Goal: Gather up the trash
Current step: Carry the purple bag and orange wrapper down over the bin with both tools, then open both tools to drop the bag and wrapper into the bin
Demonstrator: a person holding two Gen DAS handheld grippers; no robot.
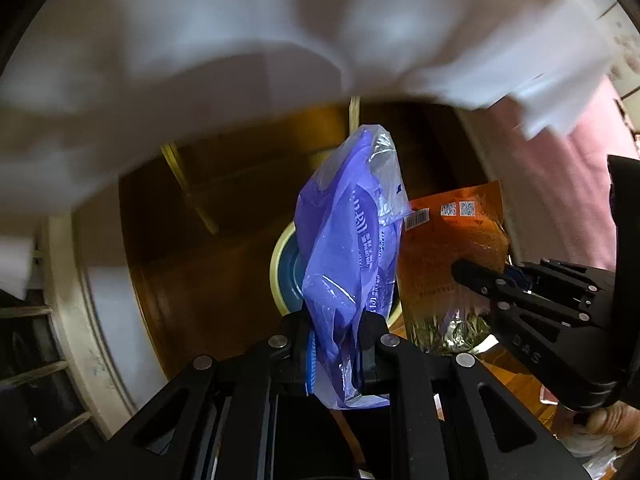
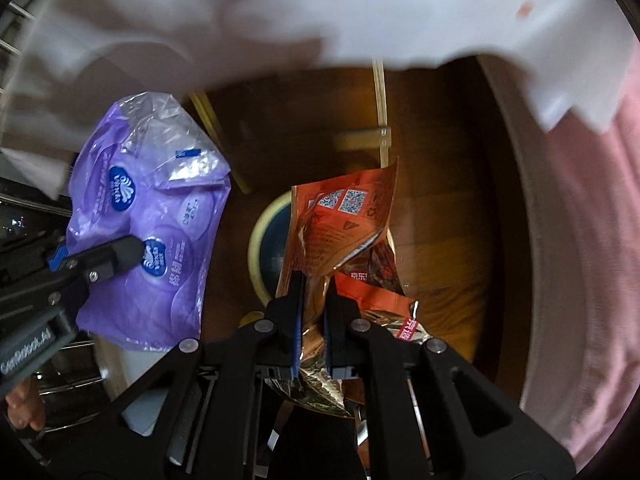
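The tissue wrapper (image 2: 148, 224) hangs left of the snack bag (image 2: 340, 232); the bin (image 2: 256, 248) sits behind both.

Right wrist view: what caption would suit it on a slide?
Right gripper shut on an orange snack wrapper, left gripper holding a purple tissue bag beside it.

Right gripper (image 2: 313, 312) jaws pinch the orange foil packet (image 2: 340, 220) above wooden floor (image 2: 440, 200)
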